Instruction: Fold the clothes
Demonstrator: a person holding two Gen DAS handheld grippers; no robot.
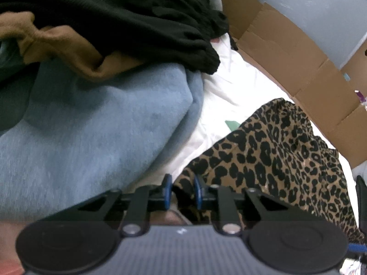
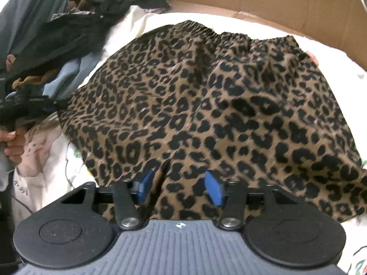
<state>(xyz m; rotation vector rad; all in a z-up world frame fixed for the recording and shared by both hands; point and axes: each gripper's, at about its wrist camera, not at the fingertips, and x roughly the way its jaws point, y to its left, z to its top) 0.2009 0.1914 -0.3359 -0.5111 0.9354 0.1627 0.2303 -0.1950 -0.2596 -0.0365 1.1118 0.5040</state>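
A leopard-print garment [image 2: 206,91] lies spread on a white sheet [image 2: 160,20], its gathered elastic waistband at the far side. My right gripper [image 2: 179,189] hovers over its near hem with the blue pads wide apart, open, fabric under and between them. In the left wrist view the same garment [image 1: 286,151] fills the lower right. My left gripper [image 1: 182,192] sits at its corner, pads narrowly apart with a bit of the fabric between them and a gap still showing. The left gripper [image 2: 47,109] also shows at the garment's left edge, held by a hand [image 2: 13,144].
A heap of clothes lies to the left: a light blue sweatshirt [image 1: 103,126], a tan piece [image 1: 68,45] and a black one [image 1: 137,18]. A cardboard wall [image 1: 286,52] runs along the far side of the white sheet [image 1: 229,87].
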